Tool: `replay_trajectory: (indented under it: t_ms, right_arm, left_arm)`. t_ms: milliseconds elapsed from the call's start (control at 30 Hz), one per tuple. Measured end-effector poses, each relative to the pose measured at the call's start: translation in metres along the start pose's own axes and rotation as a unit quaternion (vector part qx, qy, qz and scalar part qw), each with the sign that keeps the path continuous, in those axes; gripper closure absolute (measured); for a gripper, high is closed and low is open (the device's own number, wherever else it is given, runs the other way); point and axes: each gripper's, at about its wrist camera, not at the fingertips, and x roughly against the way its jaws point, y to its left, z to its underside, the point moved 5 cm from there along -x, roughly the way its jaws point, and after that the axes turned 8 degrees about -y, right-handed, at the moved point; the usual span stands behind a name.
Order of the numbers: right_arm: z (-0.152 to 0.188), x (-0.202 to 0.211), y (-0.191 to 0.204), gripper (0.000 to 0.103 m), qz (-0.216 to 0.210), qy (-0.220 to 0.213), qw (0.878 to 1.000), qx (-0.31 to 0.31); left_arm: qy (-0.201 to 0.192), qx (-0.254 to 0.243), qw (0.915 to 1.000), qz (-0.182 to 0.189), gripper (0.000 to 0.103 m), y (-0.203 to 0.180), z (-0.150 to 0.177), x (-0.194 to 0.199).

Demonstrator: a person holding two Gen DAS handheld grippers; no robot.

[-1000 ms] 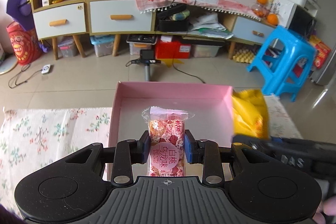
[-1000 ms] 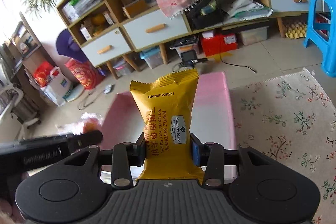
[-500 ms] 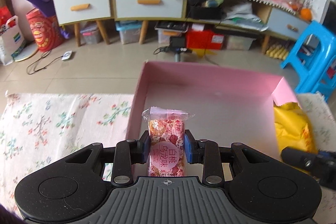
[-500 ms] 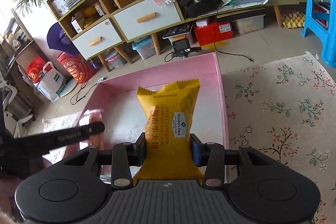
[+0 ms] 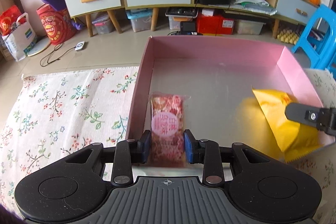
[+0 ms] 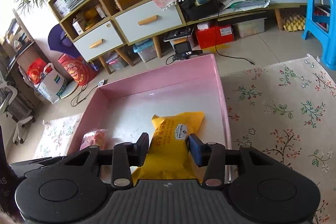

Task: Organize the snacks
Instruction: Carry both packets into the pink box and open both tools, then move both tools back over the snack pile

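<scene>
**Both jaws inside the pink box, each with a packet at the floor**

Left jaws: the left gripper (image 5: 167, 145) has its blue pads against both long edges of the pink peach snack packet (image 5: 168, 119), pinching it. The packet lies flat, far end resting on the grey floor of the pink box (image 5: 218, 45), just beside the box's left wall. Placement along the wall looks deliberate: it leaves the middle free for more snacks.

The floral cloth (image 5: 63, 102) covers the surface under the box and extends on either side of it; nothing else of the task lies on it in either view.

Right jaws: the right gripper (image 6: 169, 145) has just been opening. The yellow waffle packet (image 6: 178, 133) sits between the pads; the left pad looks in contact, while a sliver of gap shows at the right pad, so the grip reads as loosened, not pinching. The packet's far end rests on the box floor near the right wall, tilted a little towards it.

Judgement: this is the release step for both packets, one at each side of the box. Risk: the yellow packet's near end overhangs the front of the box and could slide out on withdrawal.
</scene>
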Motion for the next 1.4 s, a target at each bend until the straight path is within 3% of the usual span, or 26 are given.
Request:
replay_trajectory:
  t_ms: [67, 133, 233, 333, 367, 400, 600, 767, 900, 1067, 1400]
  right_arm:
    - [0.0, 0.001, 0.003, 0.063, -0.003, 0.003, 1.0, 0.004]
    - [-0.002, 0.004, 0.005, 0.049, -0.007, 0.001, 1.0, 0.007]
    - [-0.005, 0.011, 0.006, 0.033, -0.007, -0.008, 1.0, 0.013]
    - [-0.009, 0.018, 0.003, 0.024, 0.001, -0.014, 1.0, 0.003]
    - [-0.009, 0.021, 0.002, 0.023, 0.003, -0.013, 1.0, 0.001]
    - [-0.008, 0.024, 0.002, 0.022, 0.006, -0.012, 1.0, -0.001]
    - [-0.006, 0.049, 0.0, 0.016, 0.037, -0.017, 0.999, 0.009]
    - [-0.001, 0.071, 0.008, 0.015, 0.043, -0.017, 0.999, 0.014]
    - [0.004, 0.09, 0.02, 0.013, 0.051, -0.017, 0.998, 0.043]
    - [0.016, 0.113, 0.029, 0.011, 0.053, -0.021, 0.996, 0.066]
    - [0.048, 0.133, 0.04, 0.011, 0.045, -0.017, 0.996, 0.078]
  left_arm:
    - [0.0, -0.005, 1.0, 0.002, 0.071, 0.0, -0.001, 0.0]
    - [-0.002, 0.003, 0.9999, 0.011, 0.069, 0.002, -0.002, 0.0]
    - [-0.012, 0.02, 0.9992, 0.032, 0.057, 0.005, -0.003, 0.004]
    - [-0.025, 0.031, 0.9973, 0.061, 0.04, 0.008, -0.004, 0.012]
    - [-0.03, 0.033, 0.997, 0.063, 0.028, 0.008, -0.004, 0.015]
    - [-0.036, 0.034, 0.9965, 0.067, 0.024, 0.008, -0.004, 0.019]
    - [-0.051, 0.026, 0.9951, 0.081, 0.015, 0.012, -0.003, 0.044]
    - [-0.057, 0.028, 0.9943, 0.086, 0.012, 0.02, 0.003, 0.069]
    - [-0.06, 0.004, 0.9963, 0.061, 0.01, 0.027, 0.013, 0.086]
    - [-0.066, -0.009, 0.9962, 0.056, 0.01, 0.039, 0.024, 0.109]
    - [-0.066, -0.015, 0.9961, 0.057, 0.007, 0.058, 0.06, 0.142]
